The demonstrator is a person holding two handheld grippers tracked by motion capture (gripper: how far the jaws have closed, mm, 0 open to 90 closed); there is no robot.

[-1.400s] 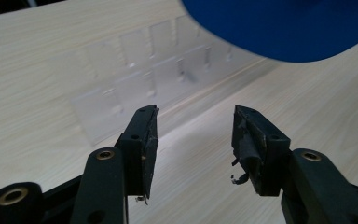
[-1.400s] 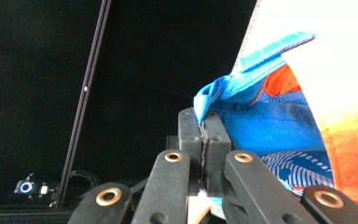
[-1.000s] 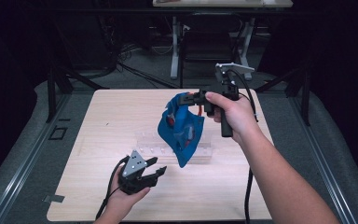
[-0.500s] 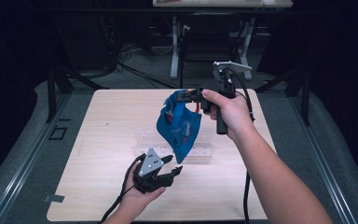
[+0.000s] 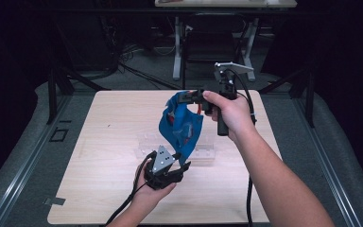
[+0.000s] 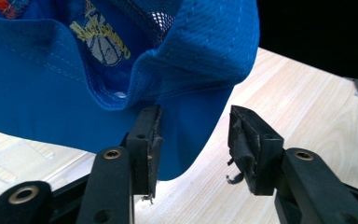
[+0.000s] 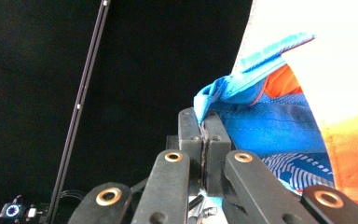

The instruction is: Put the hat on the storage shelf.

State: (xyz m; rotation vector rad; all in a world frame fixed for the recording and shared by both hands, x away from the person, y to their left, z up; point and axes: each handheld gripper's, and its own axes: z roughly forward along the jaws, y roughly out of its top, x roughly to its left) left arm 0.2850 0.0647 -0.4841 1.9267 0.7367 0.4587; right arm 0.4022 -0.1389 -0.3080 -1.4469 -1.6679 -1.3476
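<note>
Blue garment [image 5: 179, 125]: hangs above the counter [image 5: 104, 142], its top edge clenched in the right gripper [image 5: 189, 97]. Left gripper [image 6: 193, 140], jaws parted, sits at the lower hem. Step, probably: taking a second hold. Next move calls for closing on that hem.

A blue garment [image 5: 182, 127] of mesh-like fabric hangs crumpled above the worktop [image 5: 104, 142], its top edge pinched in the right hand-held gripper [image 5: 189, 97] — orange trim and a yellow-and-white printed emblem show among the folds. Its lower tip dangles between the spread jaws of the left hand-held gripper [image 5: 179, 163], touching one pad [image 6: 151, 140] — not clamped.
</note>
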